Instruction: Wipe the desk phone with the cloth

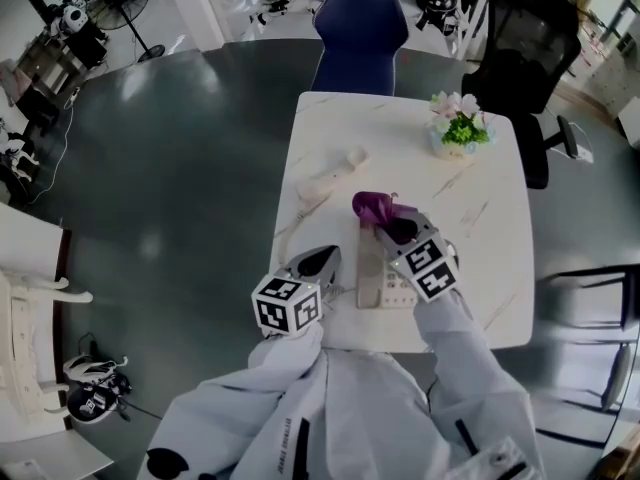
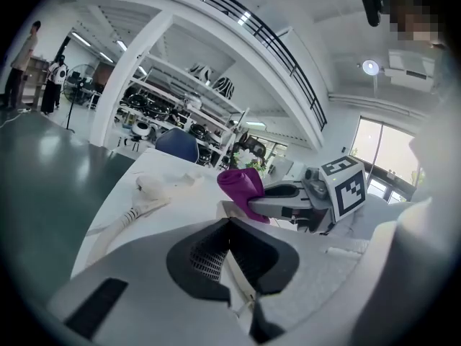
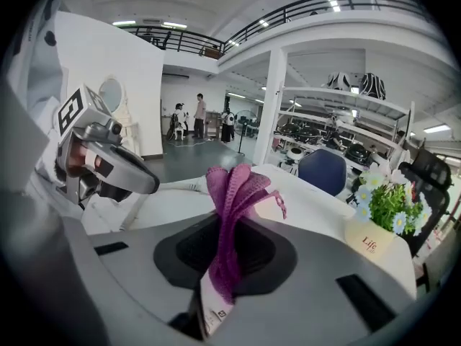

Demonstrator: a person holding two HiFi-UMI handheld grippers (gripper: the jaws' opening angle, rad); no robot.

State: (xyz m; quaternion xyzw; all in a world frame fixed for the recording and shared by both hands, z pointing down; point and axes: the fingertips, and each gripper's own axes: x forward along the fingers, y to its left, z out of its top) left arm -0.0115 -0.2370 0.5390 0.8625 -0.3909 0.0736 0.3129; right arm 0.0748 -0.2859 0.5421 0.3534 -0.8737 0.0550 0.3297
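Note:
The desk phone's base (image 1: 374, 280) lies on the white table (image 1: 480, 218). Its handset (image 1: 335, 173) is off the base, further back, on a coiled cord. My right gripper (image 1: 385, 230) is shut on a purple cloth (image 1: 374, 206), which it holds over the far end of the base. The cloth (image 3: 230, 189) stands bunched up out of the jaws with its label tag showing. My left gripper (image 1: 325, 261) is shut, its tips at the base's left edge, and the base's corner (image 2: 227, 209) shows just past them. The handset (image 2: 151, 187) lies to their left.
A small pot of flowers (image 1: 458, 133) stands at the table's far right. Behind the table are a blue chair (image 1: 360, 28) and a black office chair (image 1: 530, 38). A white bench (image 1: 25, 338) stands on the grey floor at the left. People stand far off.

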